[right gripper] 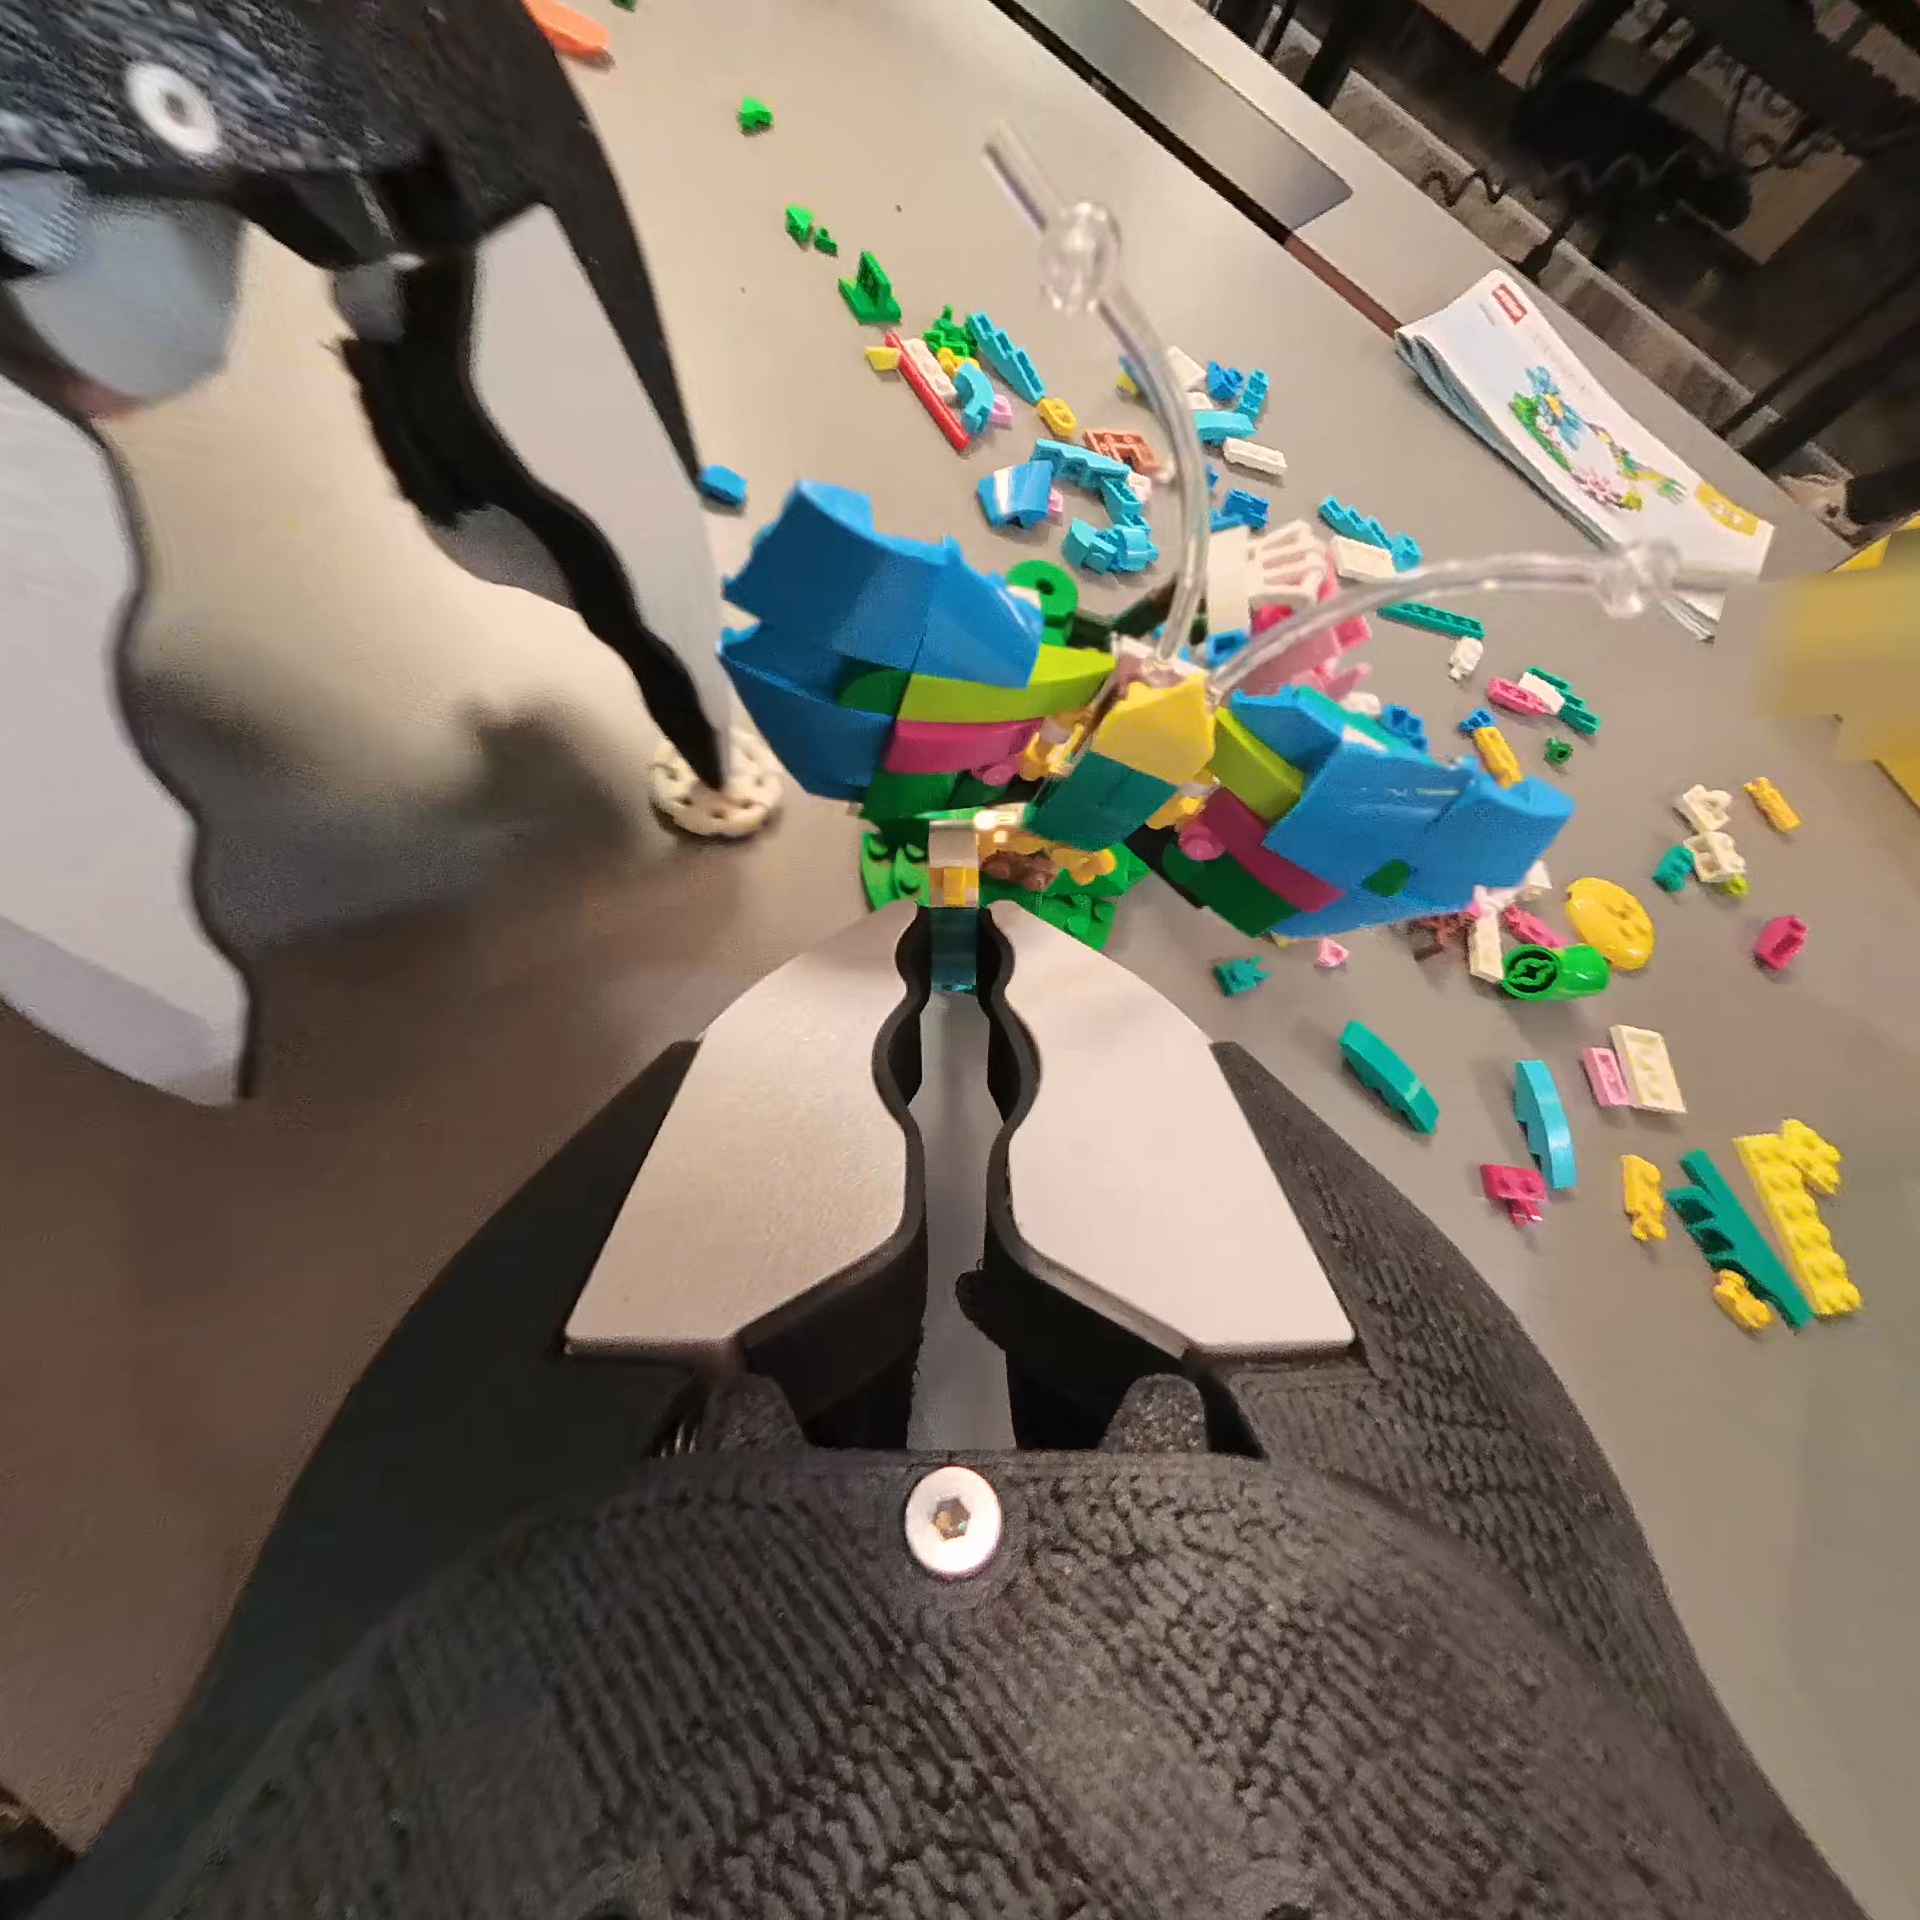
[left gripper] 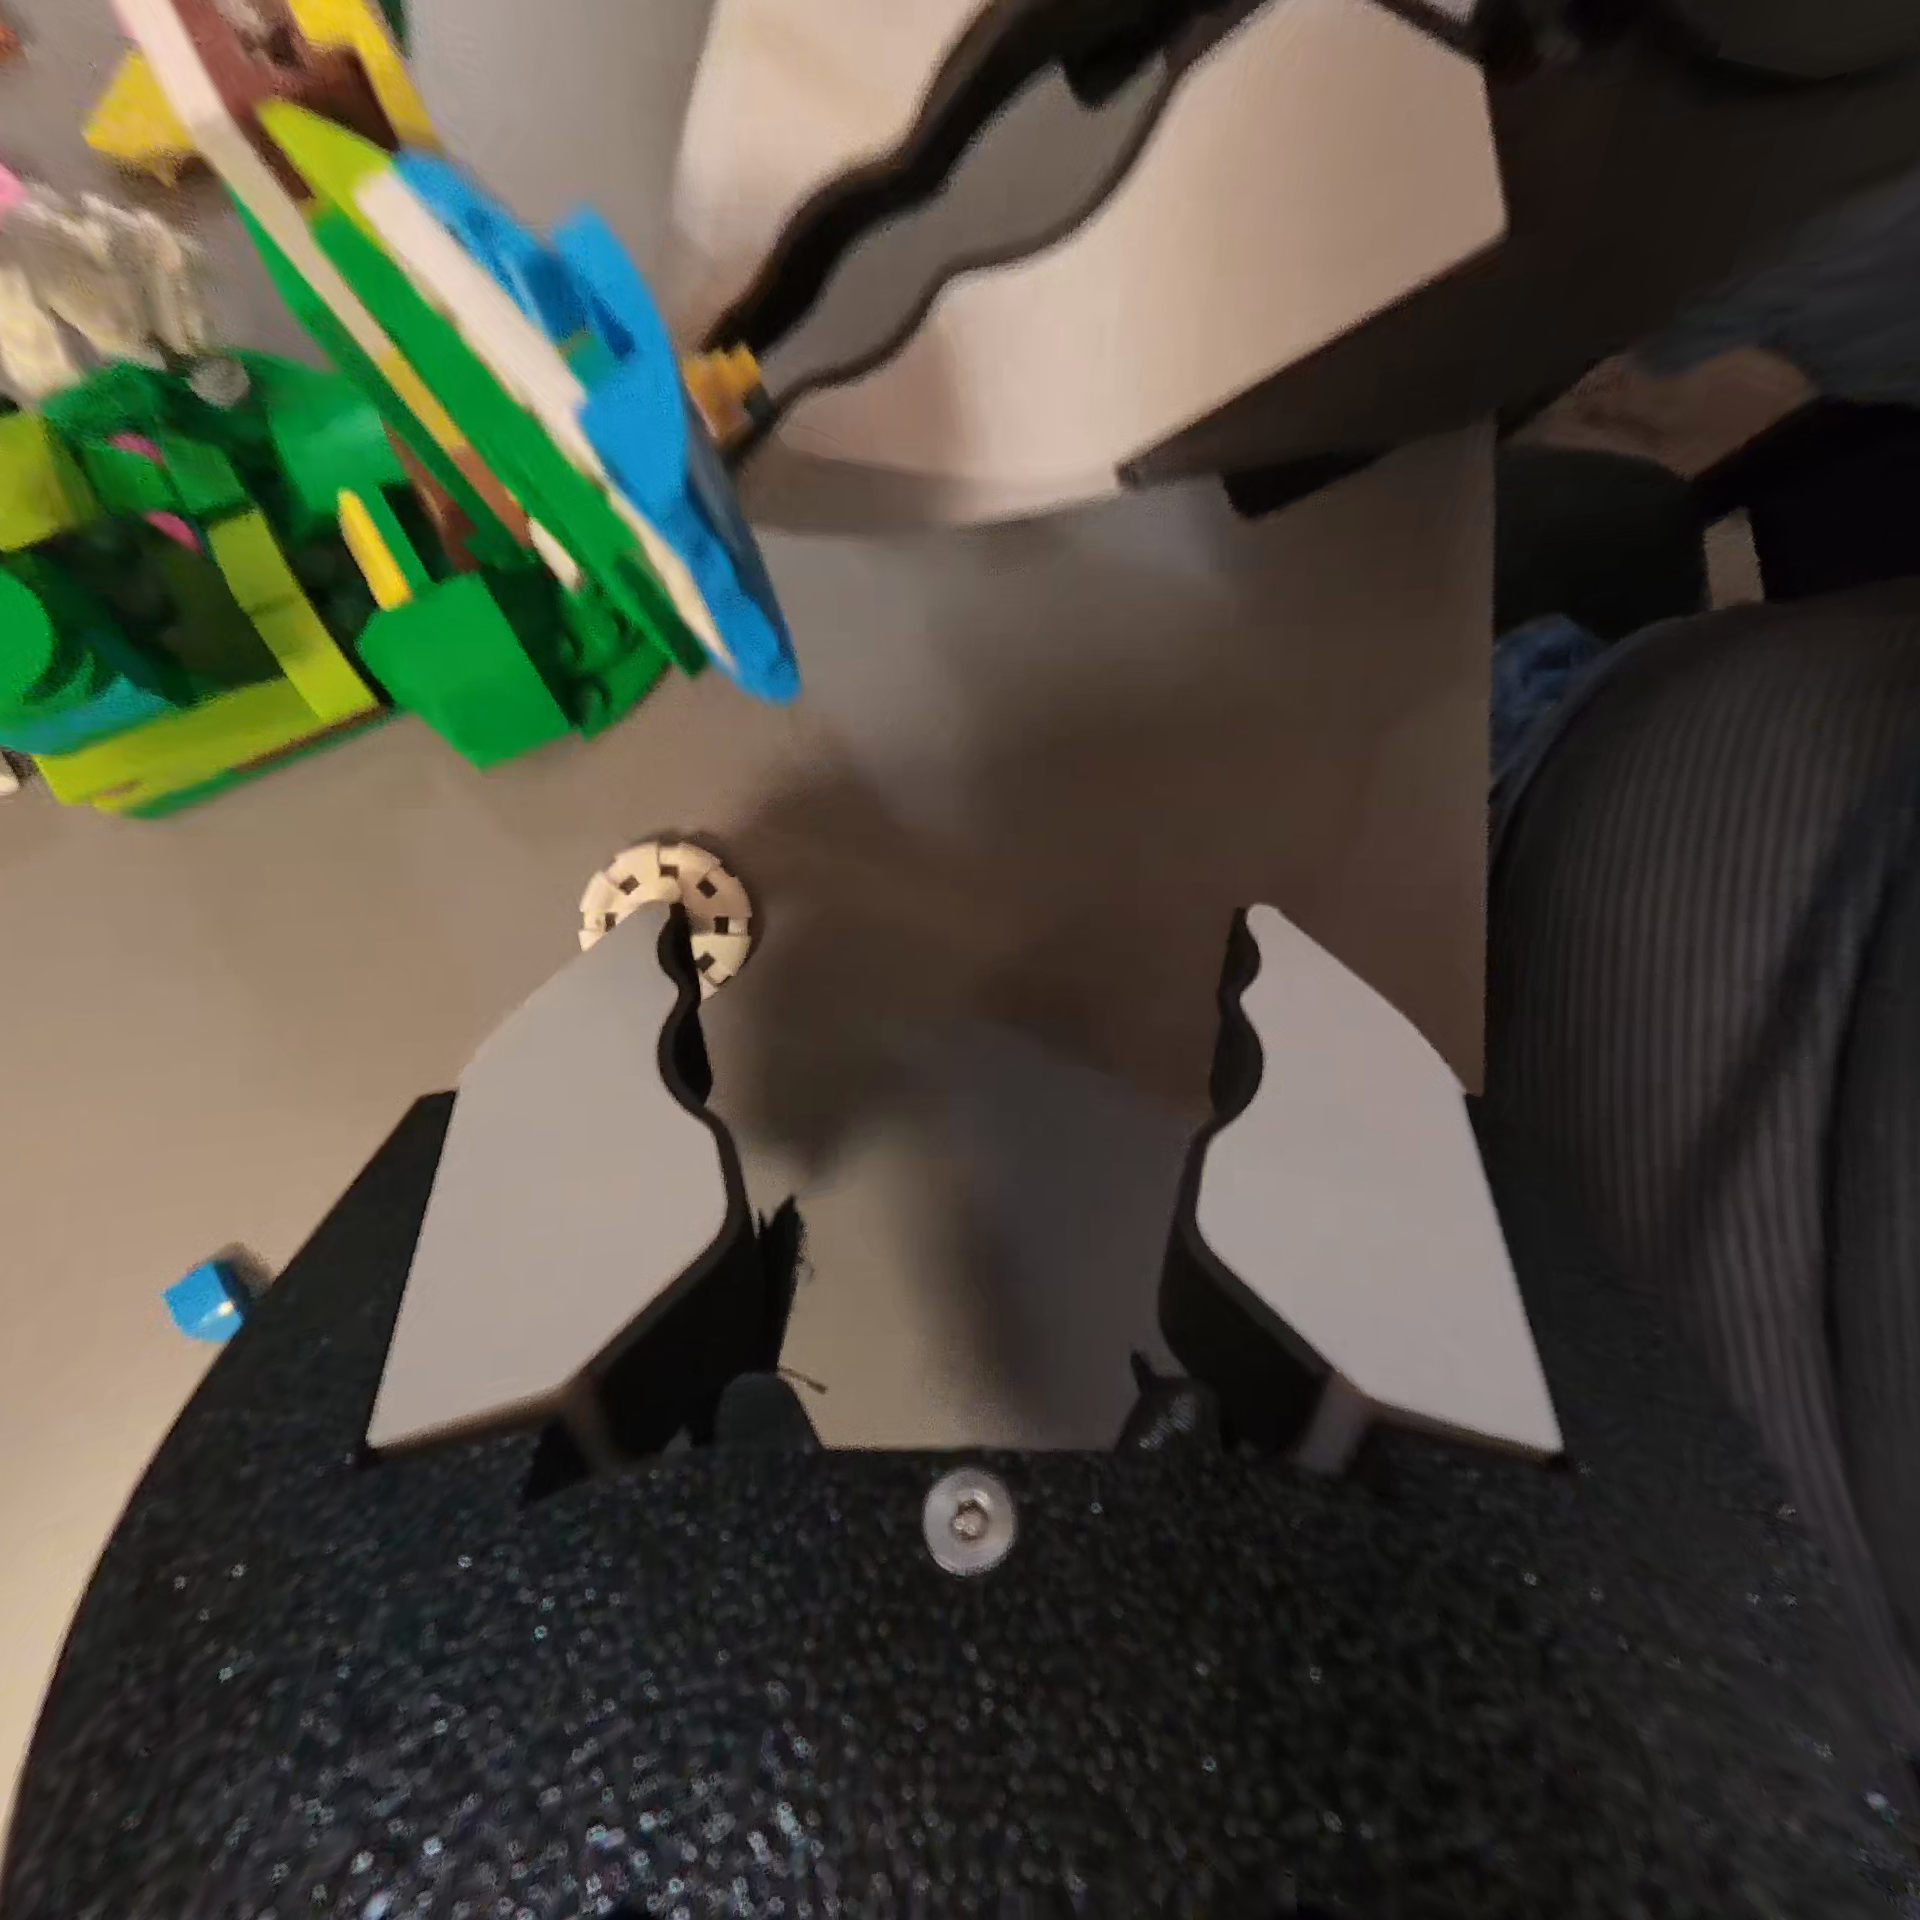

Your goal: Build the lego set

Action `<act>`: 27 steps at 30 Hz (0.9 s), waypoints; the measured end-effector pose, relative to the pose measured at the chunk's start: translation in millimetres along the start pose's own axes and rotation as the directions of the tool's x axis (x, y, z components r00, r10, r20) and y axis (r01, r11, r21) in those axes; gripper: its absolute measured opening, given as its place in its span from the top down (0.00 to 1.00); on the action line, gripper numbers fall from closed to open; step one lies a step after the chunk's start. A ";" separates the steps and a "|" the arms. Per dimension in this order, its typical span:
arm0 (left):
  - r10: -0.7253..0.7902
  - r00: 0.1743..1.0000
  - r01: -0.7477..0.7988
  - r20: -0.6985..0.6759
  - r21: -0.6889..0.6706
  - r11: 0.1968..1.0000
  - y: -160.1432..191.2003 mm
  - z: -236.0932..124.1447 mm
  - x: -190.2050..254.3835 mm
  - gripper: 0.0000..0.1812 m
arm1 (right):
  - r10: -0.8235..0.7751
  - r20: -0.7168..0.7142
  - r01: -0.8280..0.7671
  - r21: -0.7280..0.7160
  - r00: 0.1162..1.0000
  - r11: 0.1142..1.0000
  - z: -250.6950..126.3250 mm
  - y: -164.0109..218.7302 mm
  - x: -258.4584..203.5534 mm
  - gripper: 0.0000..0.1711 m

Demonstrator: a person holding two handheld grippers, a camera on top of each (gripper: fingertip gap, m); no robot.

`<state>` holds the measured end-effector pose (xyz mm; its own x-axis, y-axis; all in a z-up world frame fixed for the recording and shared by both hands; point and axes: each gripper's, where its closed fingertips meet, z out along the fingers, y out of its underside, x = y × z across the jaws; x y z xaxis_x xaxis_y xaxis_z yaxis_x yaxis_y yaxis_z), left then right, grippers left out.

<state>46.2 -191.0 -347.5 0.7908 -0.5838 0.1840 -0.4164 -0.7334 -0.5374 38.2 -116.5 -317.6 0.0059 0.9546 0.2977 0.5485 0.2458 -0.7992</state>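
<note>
I am spreading my left tongs (left gripper: pixel 956 935) wide, one fingertip (right gripper: pixel 717 764) pressing on one white ring (right gripper: pixel 717 795) at nine o'clock of the model (right gripper: pixel 1143 727). My right tongs (right gripper: pixel 951 940) are pinching the model's teal stem; two clear antennae are curving up at one o'clock. Loose bricks (right gripper: pixel 1195 468) are lying scattered beyond, one booklet (right gripper: pixel 1558 416) at two o'clock.

Grey table (right gripper: pixel 436 1039), cream ring-shaped piece (right gripper: pixel 717 795) lying left of centre in the right wrist view, loose coloured bricks (right gripper: pixel 1143 457) scattered across the upper middle and right, instruction booklet (right gripper: pixel 1558 416) at upper right, small blue brick (left gripper: pixel 213 1301) at lower left of the left wrist view
</note>
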 end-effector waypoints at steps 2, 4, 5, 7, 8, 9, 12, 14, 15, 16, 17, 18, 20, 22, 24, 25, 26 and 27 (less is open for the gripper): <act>-0.008 1.000 0.008 -0.012 -0.030 1.000 7.5 -4.3 6.1 0.47 | 0.027 0.009 -0.027 0.004 1.000 1.000 -1.0 1.9 2.4 0.96; -0.021 0.999 0.018 -0.041 -0.055 0.998 16.3 -10.2 14.9 0.46 | 0.071 0.029 -0.072 0.021 0.997 0.997 -3.8 2.9 4.2 0.96; -0.024 0.998 0.021 -0.052 -0.064 0.998 20.9 -13.9 17.9 0.44 | 0.114 0.053 -0.117 0.039 0.992 0.992 -6.4 2.7 4.6 0.96; -0.020 0.999 0.020 -0.048 0.010 1.000 16.1 -24.8 14.7 0.44 | 0.243 0.133 -0.255 0.078 0.961 0.964 -13.7 1.8 5.3 0.96; -0.013 0.999 0.017 -0.044 0.092 0.996 5.7 -31.2 10.3 0.44 | 0.311 0.179 -0.330 0.090 0.933 0.940 -17.9 2.0 6.2 0.96; 0.004 0.999 0.003 -0.040 0.178 0.984 -6.6 -36.8 6.4 0.44 | 0.372 0.221 -0.400 0.096 0.901 0.912 -22.3 2.9 7.3 0.96; 0.082 0.997 -0.075 -0.006 0.351 0.934 -38.6 -39.6 -2.1 0.44 | 0.497 0.297 -0.543 0.096 0.815 0.834 -34.4 9.4 12.2 0.96; 0.090 0.996 -0.090 0.015 0.347 0.934 -46.1 -27.5 -8.9 0.39 | 0.537 0.302 -0.587 0.099 0.787 0.804 -42.1 15.4 16.7 0.96; 0.090 0.996 -0.086 0.005 0.330 0.940 -47.3 -19.9 -8.9 0.37 | 0.550 0.297 -0.599 0.105 0.781 0.794 -46.3 18.0 18.8 0.96; 0.094 0.996 -0.085 -0.013 0.322 0.943 -49.1 -13.0 -6.2 0.35 | 0.556 0.287 -0.604 0.114 0.780 0.789 -50.6 20.2 21.0 0.96; 0.102 0.994 -0.086 -0.032 0.322 0.943 -51.5 -7.4 -1.2 0.35 | 0.558 0.276 -0.604 0.124 0.783 0.787 -54.9 22.5 22.9 0.96; 0.113 0.992 -0.091 -0.050 0.327 0.941 -54.7 -2.6 4.9 0.35 | 0.558 0.266 -0.603 0.133 0.786 0.787 -58.9 24.5 24.3 0.96; 0.121 0.990 -0.089 -0.072 0.349 0.933 -64.7 6.2 16.5 0.34 | 0.555 0.252 -0.599 0.151 0.793 0.787 -65.7 28.4 26.3 0.96; 0.134 0.983 -0.080 -0.125 0.368 0.926 -77.2 15.7 33.6 0.34 | 0.549 0.244 -0.593 0.175 0.799 0.786 -71.8 32.1 27.6 0.96; 0.160 0.963 -0.072 -0.218 0.364 0.928 -85.0 22.2 57.2 0.35 | 0.539 0.230 -0.582 0.201 0.810 0.788 -78.5 36.0 28.6 0.96; 0.182 0.954 -0.087 -0.240 0.361 0.929 -85.9 21.4 65.8 0.37 | 0.529 0.225 -0.572 0.222 0.818 0.790 -83.0 36.6 28.8 0.96; 0.207 0.950 -0.112 -0.234 0.365 0.924 -85.8 17.0 70.0 0.40 | 0.517 0.212 -0.557 0.240 0.829 0.795 -87.8 37.8 29.0 0.96; 0.234 0.949 -0.142 -0.211 0.375 0.916 -84.4 9.4 70.6 0.45 | 0.499 0.191 -0.534 0.253 0.845 0.807 -92.2 40.1 28.8 0.96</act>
<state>141.4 -167.1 -296.9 0.5579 -0.7994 0.2228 -0.3255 -0.4578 -0.8273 137.5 -94.7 -292.9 0.1188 0.9617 -0.2471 0.2276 -0.2687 -0.9360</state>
